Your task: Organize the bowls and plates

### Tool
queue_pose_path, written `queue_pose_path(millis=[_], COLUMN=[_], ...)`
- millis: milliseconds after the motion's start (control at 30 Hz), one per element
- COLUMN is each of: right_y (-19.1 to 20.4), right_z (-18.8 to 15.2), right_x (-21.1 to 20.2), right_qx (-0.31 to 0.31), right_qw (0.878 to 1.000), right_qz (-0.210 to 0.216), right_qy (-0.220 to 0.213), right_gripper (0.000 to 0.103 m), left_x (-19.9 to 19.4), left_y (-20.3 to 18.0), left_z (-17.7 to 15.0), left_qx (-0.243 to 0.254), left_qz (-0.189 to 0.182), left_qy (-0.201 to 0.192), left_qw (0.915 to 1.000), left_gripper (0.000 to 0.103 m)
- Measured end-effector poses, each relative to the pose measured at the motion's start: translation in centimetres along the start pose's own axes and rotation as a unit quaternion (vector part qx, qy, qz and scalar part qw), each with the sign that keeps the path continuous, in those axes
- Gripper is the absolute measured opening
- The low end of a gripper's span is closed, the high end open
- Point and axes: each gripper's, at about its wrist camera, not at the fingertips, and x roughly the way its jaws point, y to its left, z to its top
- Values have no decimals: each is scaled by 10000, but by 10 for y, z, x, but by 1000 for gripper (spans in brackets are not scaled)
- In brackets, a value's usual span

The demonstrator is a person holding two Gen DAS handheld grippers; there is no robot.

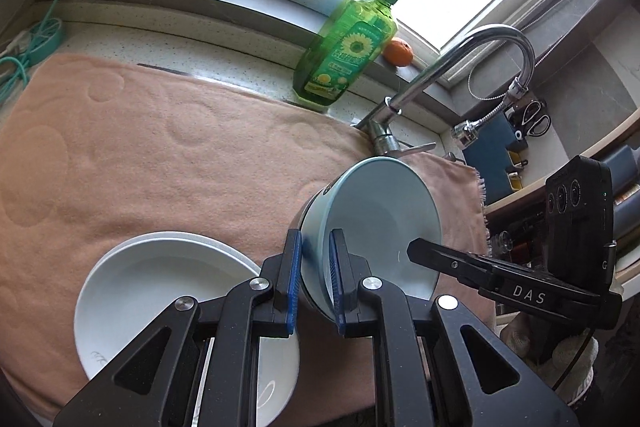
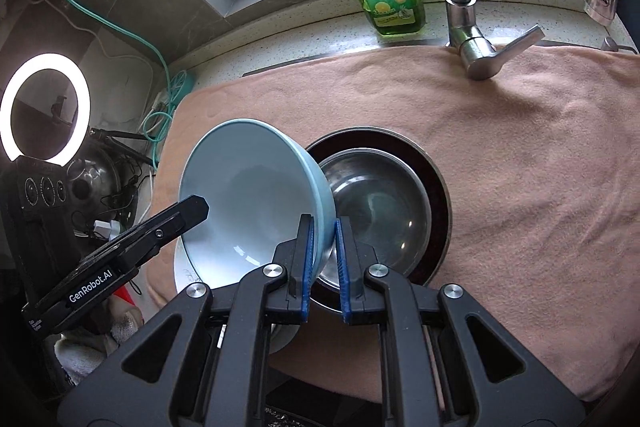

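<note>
Together, the left gripper (image 1: 314,281) and right gripper (image 2: 323,263) each pinched the tilted blue bowl's (image 2: 256,195) rim, holding it above the pink towel (image 2: 520,147), between a white bowl (image 1: 160,291) and a steel bowl (image 2: 384,207).

Steel bowl (image 2: 380,203) in plate (image 2: 438,187) on towel (image 2: 520,167), faucet (image 2: 466,15) behind

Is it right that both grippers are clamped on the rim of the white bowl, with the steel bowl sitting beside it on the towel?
Not quite: both the left gripper and right gripper clamp the light blue bowl, as both wrist views show. The steel bowl does sit on the towel.
</note>
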Motion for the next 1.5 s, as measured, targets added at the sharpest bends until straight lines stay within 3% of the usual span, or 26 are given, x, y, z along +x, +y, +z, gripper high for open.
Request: queue_pose_path(millis=[267,600,900,1200,1500], right_y=[-32,-42,-43,-44,-53], right_z=[-3,-3,-5,-5,-4], right_x=[11,21,20,14,2], right_qx=[258,395,493,618,876], right_qw=[9994,9984,9977,9966,9952], right_qz=[-237,-386,-454,-541,-345], right_qy=[84,140,131,-9,-250], right_gripper=[11,11,14,14,15], left_x=[36,57,64,58,50], left_y=[-16,-26,-26,-27,-13], left_z=[0,2,1,6,14], left_qx=[255,668,754,807,649], left_qz=[140,396,390,316,254], left_qy=[401,674,884,849,752], left_qw=[9988,9947,9925,9926,9947], left_gripper=[12,12,12,12,12])
